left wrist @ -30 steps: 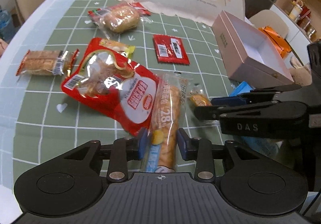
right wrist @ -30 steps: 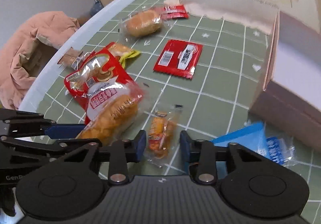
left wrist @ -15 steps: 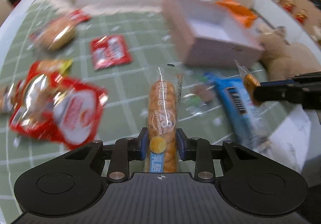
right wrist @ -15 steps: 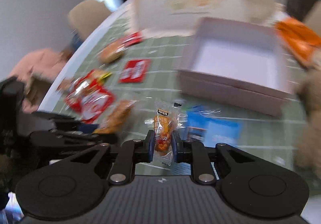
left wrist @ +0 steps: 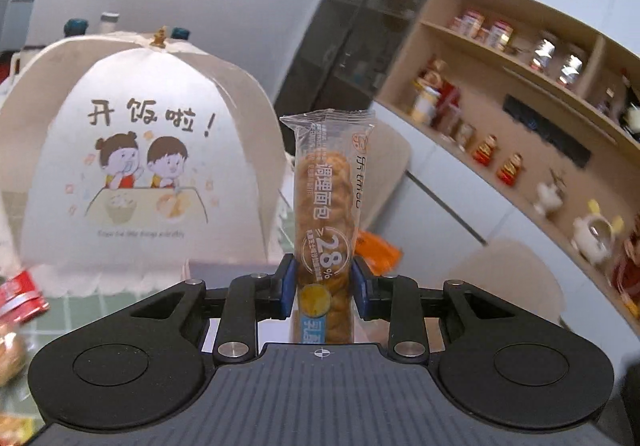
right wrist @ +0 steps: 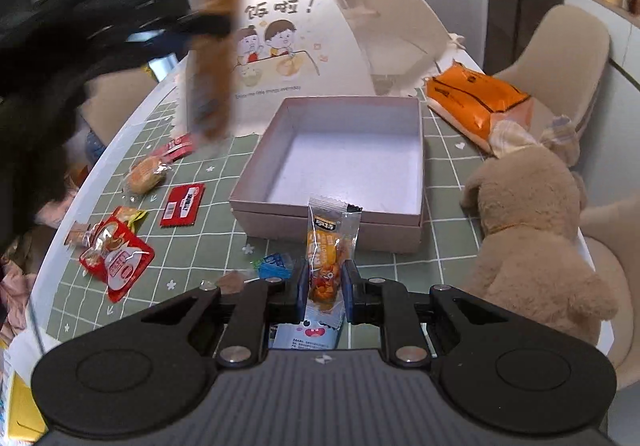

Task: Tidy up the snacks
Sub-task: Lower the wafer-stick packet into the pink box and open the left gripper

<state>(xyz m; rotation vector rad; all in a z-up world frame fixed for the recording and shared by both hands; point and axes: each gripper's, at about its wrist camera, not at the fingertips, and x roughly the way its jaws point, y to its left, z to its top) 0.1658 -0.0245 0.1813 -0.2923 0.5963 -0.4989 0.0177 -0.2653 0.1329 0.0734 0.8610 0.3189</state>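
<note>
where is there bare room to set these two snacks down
The open pinkish cardboard box is empty inside. Green gridded tablecloth is bare between the box and the flat red sachet. The left edge, around the big red snack bag, is crowded.

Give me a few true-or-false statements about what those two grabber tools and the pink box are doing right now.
1. The left gripper is clamped on a long bread stick packet. True.
2. The right gripper is empty. False: it is shut on a small orange snack packet.
3. The pink box already holds several snacks. False: its inside is bare.
4. A plush bear sits to the right of the box. True.
5. The big red snack bag is inside the box. False: it lies on the green tablecloth, left of the box.
</note>
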